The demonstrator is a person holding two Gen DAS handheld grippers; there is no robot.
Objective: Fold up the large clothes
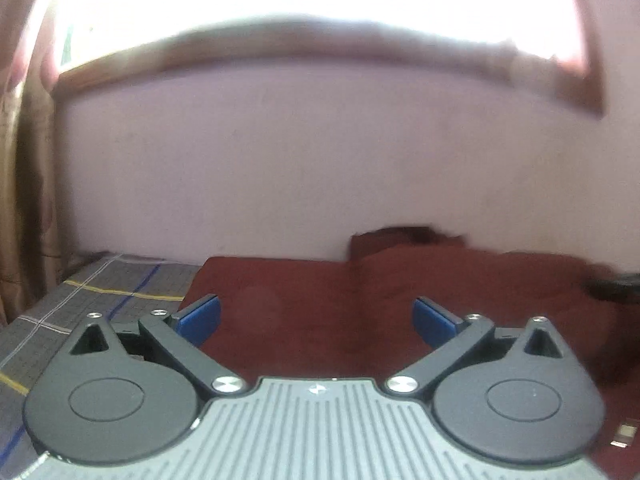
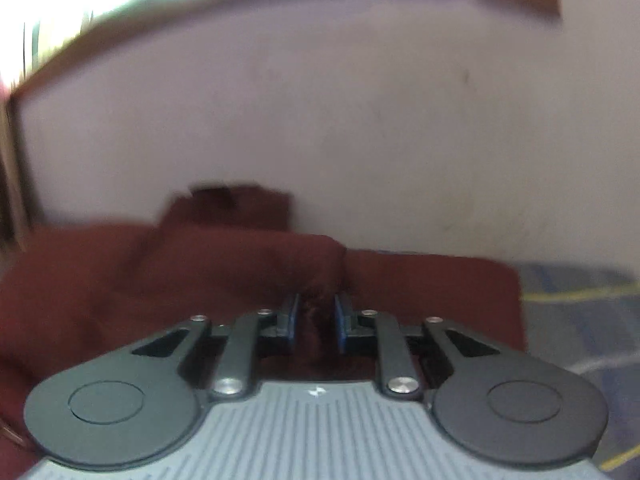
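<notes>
A: Background? Pale wall (image 1: 280, 160), checked bedsheet (image 1: 80, 300) underneath.
B: Garment?
A: Dark red garment (image 1: 320, 300) spread over the sheet, bunched up by the wall.
B: Left gripper (image 1: 316, 316)?
A: Jaws wide apart, nothing in them, above the cloth.
B: Right gripper (image 2: 316, 316)?
A: Nearly closed, pinching a red fold (image 2: 316, 320).

L tongs (image 1: 316, 316) wide, R tongs (image 2: 316, 316) narrow

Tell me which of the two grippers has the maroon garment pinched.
The right gripper: its blue pads are closed on a fold of maroon garment. The left gripper gapes wide, empty.
</notes>
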